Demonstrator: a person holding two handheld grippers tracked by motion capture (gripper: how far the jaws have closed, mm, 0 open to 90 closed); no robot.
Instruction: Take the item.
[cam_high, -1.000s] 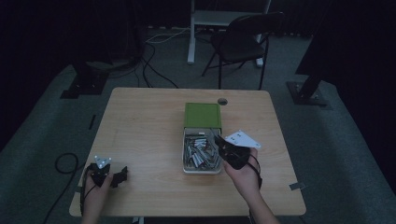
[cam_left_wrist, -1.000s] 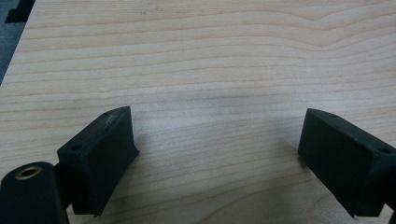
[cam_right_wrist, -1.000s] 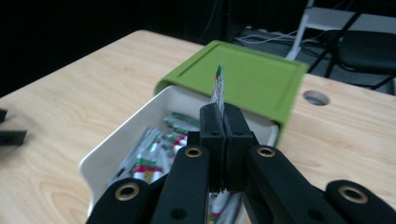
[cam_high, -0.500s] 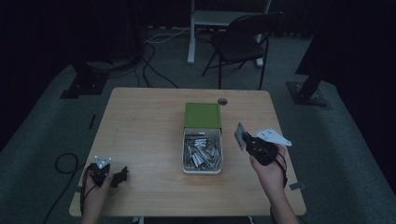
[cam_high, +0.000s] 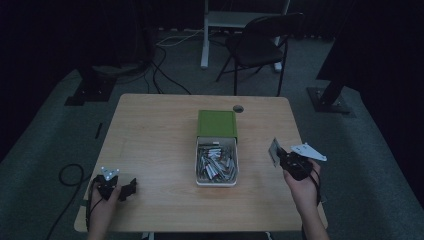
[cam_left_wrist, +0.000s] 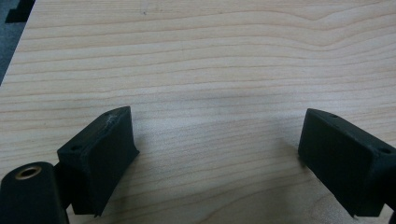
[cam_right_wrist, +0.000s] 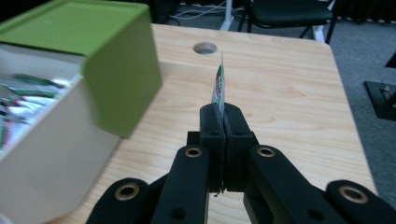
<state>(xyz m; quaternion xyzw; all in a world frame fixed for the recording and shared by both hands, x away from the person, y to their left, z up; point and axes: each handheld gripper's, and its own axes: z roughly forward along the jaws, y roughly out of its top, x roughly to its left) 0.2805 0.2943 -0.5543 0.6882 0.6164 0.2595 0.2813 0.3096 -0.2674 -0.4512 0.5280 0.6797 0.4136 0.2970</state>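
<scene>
Since the earlier frame, the right gripper (cam_high: 278, 155) has moved from the tray (cam_high: 198, 172) toward the table's (cam_high: 150, 130) right edge, jaws pressed together on a thin sachet (cam_right_wrist: 218, 88) that stands upright, white with green and red print. Near the front left corner, the left gripper (cam_high: 131, 187) rests with jaws wide, nothing between them. Farther back, a green lid (cam_high: 216, 123) covers the tray's far end; a chair (cam_high: 260, 45) stands on grey carpet.

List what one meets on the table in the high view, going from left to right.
left gripper, jaws open → box of packets with green lid → flat packet → right gripper, shut on that packet
</scene>
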